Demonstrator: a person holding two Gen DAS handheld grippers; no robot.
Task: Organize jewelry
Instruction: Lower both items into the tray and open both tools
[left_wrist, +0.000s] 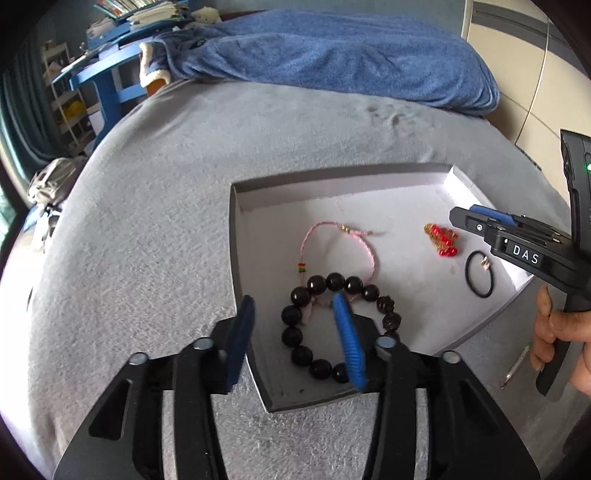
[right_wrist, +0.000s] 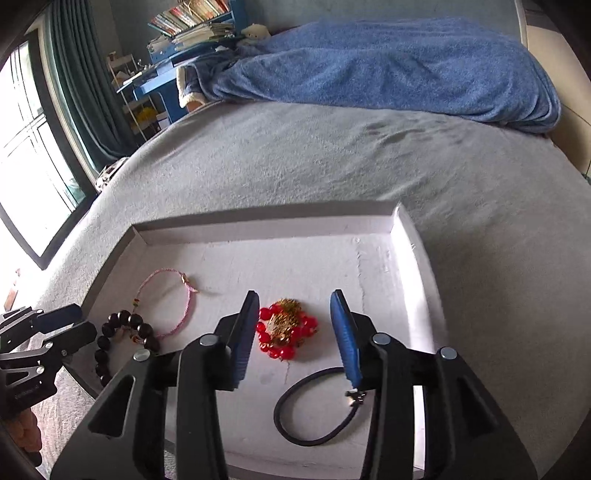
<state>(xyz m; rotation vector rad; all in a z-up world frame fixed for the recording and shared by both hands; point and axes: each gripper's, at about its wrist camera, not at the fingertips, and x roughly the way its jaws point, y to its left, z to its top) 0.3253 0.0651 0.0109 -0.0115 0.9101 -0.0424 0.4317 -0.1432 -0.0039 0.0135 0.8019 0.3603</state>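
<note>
The right gripper (right_wrist: 293, 332), jaws apart and empty, is hovering over the red bead charm (right_wrist: 286, 330) mid-tray (right_wrist: 266, 221), while the left gripper (left_wrist: 295, 332), also apart, is straddling the tray's near-left wall beside the dark bracelet (left_wrist: 325, 325); both pieces look light, loose and slippery, best pinched across a bead.

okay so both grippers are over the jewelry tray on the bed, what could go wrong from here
The dark bead bracelet overlaps the pink cord bracelet, so lifting one could drag the other. The left gripper straddles the tray wall and might tip it on the soft bed. The right gripper over the red bead piece could catch the black loop.
</note>
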